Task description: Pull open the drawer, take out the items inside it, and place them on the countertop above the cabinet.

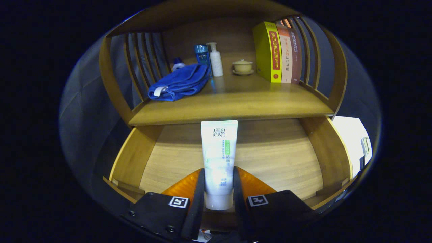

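Gripper view: the gripper (218,189) sits at lower centre of the frame, its two fingers closed narrowly on a white cosmetic tube (219,158), one finger pressing each side near the cap end. The tube points away from the camera, its crimped end reaching up to the front edge of the countertop (236,104) at mid-frame. Beneath the tube lies the open drawer (270,158), its wooden floor bare on both sides of the fingers; no other item is seen inside it, though the near strip behind the fingers is hidden. On the countertop, upper left of centre, a folded blue towel (180,82) lies in front of a blue bottle (201,55) and a white pump bottle (215,59). A small lidded cup on a saucer (242,66) stands at upper centre, and three upright books (278,52) occupy the upper right. Step in hand, as judged: removal of the tube from the drawer, grip secured. Next move: raise the tube clear of the countertop's front edge, advance over the bare area between the towel and the books, lower, then release. Keep the tube clear of the cup.
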{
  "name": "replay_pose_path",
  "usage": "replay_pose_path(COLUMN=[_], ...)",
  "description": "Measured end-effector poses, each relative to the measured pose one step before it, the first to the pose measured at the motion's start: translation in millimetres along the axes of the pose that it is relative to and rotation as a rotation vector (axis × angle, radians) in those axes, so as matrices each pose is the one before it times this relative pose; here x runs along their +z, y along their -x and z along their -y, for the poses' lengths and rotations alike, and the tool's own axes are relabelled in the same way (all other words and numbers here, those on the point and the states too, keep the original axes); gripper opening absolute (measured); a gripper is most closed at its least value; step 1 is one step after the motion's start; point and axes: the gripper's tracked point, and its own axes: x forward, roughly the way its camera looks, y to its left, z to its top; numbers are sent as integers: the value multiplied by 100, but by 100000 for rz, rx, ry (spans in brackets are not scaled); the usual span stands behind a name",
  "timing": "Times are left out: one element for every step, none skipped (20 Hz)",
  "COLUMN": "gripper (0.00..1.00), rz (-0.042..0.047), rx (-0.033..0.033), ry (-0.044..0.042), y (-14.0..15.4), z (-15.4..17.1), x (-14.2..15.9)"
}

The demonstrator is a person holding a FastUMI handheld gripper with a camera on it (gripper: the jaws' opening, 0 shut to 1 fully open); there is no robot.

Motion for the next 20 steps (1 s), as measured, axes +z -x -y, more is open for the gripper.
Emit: replay_pose_path(gripper=[50,50,50,50,50,50,50,50,50,50,50,50,50,50,50,50,50,50,50,50], rz=[2474,1968,1260,2103,1003,1398,1627,1487,1692,1991,1791,1091,660,270,-84,-281,-2019,-2723,-2109,-516], rx=[371,-146,-437,-311,-123,755,313,-87,-471,-1000,-677,-251,256,-425,-793,-991,-653,-506,-84,-5], ry=[-262,-18,605,363,227,-473,-941,-74,483,758,771,169,-1018,-825,74,121,271,-904,-368,-572], y=[68,101,179,-71,105,-109,-180,-465,-201,-721,-667,-861,-804,-995,-1051,-1071,-1112,-801,-924,-648], z=[-170,-32,189,11,-79,-311,-244,-184,-13,131,74,47,-159,42,275,273,5,32,-50,0], x=[988,989,752,1105,691,945,916,1014,1208,1291,1034,995,746,627,409,298,-248,-505,-358,-129])
